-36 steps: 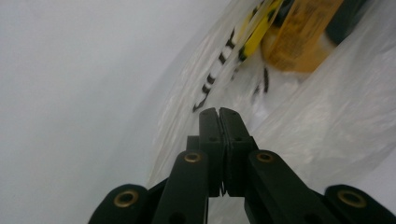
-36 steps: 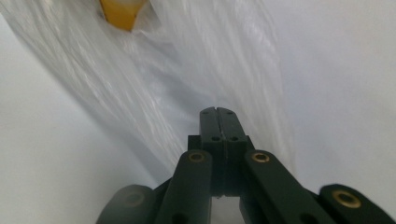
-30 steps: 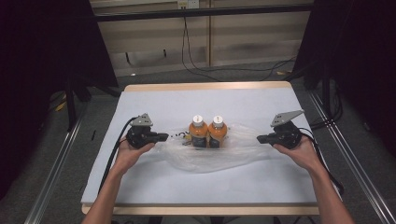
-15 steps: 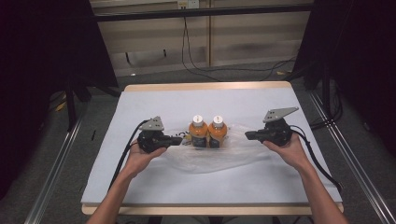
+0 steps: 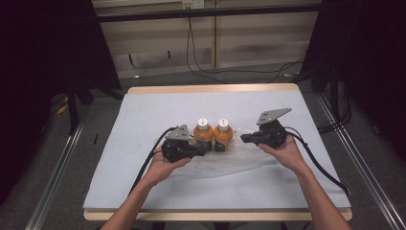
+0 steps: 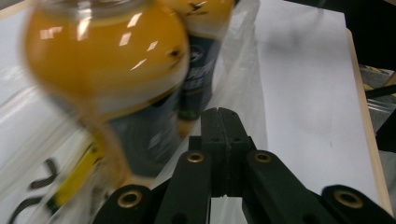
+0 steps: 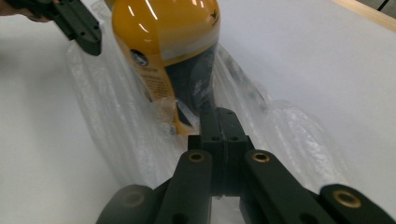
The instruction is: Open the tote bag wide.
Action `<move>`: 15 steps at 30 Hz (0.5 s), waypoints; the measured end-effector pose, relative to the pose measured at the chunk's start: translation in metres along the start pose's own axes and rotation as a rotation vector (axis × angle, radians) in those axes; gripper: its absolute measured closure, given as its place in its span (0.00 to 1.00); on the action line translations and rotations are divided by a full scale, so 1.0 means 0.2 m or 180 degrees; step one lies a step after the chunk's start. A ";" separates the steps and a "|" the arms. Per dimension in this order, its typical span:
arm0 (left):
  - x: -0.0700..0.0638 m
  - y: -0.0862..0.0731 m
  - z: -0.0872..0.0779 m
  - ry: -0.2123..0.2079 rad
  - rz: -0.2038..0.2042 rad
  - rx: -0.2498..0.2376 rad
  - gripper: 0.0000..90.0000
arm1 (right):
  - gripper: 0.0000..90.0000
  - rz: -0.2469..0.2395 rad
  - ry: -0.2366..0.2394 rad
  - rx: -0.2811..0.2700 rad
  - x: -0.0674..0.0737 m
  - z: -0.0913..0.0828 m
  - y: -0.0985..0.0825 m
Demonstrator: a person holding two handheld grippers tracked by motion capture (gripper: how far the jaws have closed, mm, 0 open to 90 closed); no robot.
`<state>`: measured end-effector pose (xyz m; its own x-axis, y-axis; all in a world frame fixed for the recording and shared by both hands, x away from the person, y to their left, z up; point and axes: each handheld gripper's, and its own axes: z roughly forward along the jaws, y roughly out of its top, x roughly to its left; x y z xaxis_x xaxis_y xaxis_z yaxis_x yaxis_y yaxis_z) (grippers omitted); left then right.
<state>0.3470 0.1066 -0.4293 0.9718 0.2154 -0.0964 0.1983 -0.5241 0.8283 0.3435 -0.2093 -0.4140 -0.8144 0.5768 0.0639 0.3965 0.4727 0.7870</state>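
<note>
Around the two orange juice bottles (image 5: 212,134), which stand upright side by side near the middle of the pale blue-grey table cover (image 5: 143,110), lies a crumpled clear plastic bag (image 5: 230,160), glossy and wrinkled, spreading out under and beside them. Each bottle is rounded at the shoulder, filled with orange liquid, wrapped in a dark label and topped with a white cap. Left of the bottles, the left gripper (image 5: 207,145) has its black jaws pressed together, tips just beside the nearer bottle's base. Right of the bottles, the right gripper (image 5: 243,138) also has its jaws closed on nothing, pointing at the other bottle over the bag's rippled film. Beyond the bottles, black cables (image 5: 201,62) trail across the floor.
</note>
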 end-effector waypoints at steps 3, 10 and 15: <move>0.00 0.02 0.03 0.0049 -0.0033 -0.0042 1.00 | 1.00 0.0060 0.0044 -0.0085 -0.02 0.01 0.02; -0.02 -0.01 0.14 0.0127 0.0000 0.0139 1.00 | 1.00 0.0002 0.0122 0.0116 -0.05 0.16 0.04; -0.03 -0.04 0.19 0.0149 0.0042 0.0358 1.00 | 1.00 0.0003 0.0171 0.0288 -0.07 0.26 0.04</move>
<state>0.3437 0.0779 -0.4565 0.9679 0.2447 -0.0580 0.2013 -0.6156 0.7619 0.3808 -0.1794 -0.4402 -0.8345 0.5419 0.0993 0.4320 0.5317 0.7285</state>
